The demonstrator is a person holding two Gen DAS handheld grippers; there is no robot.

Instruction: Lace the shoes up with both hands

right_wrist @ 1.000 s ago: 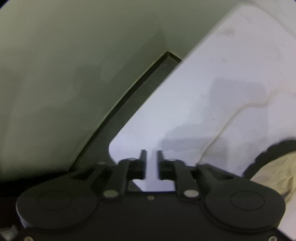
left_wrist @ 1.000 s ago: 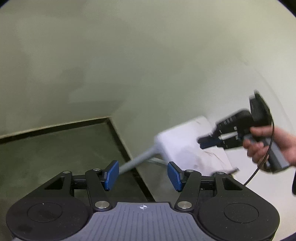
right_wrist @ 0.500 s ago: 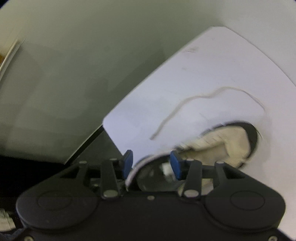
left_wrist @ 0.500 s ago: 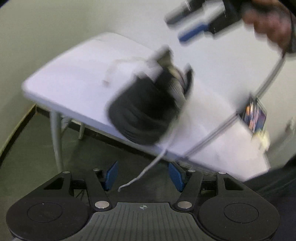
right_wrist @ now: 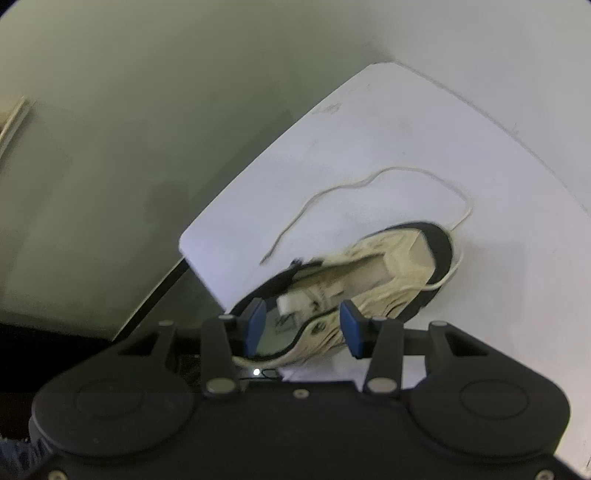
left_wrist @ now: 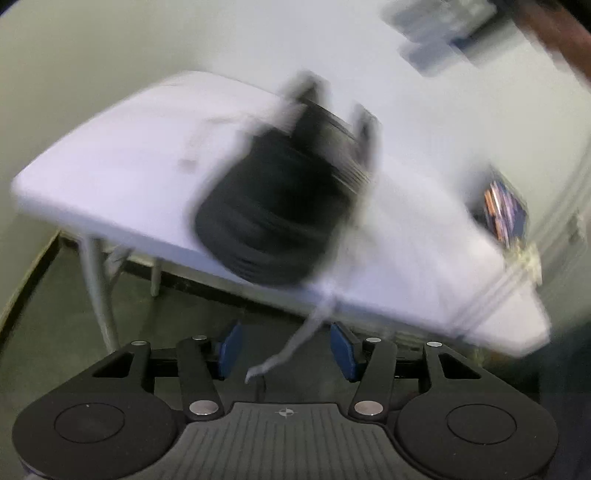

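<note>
A cream and black shoe [right_wrist: 369, 273] lies on the white table [right_wrist: 406, 129]. In the blurred left wrist view the shoe [left_wrist: 273, 206] shows its black toe. One white lace [right_wrist: 332, 192] curls over the table. The other lace [left_wrist: 306, 332] hangs off the table's edge, its end between the blue pads of my left gripper [left_wrist: 286, 347]. The jaws are closing and do not press on the lace. My right gripper [right_wrist: 301, 325] hovers open above the shoe's heel, holding nothing. In the left wrist view the right gripper [left_wrist: 436, 33] is a blur at the top right.
The table stands on grey legs [left_wrist: 99, 288] over a dark floor [left_wrist: 55, 332], close to a pale wall. A colourful flat object [left_wrist: 504, 206] sits near the table's right end. A pale cable [left_wrist: 495, 295] crosses that corner.
The left view swung from the wall to the table and shoe, and the hanging lace end now lies between its fingers. The right gripper rose off the table, bringing the shoe into view, with its jaws wider.
</note>
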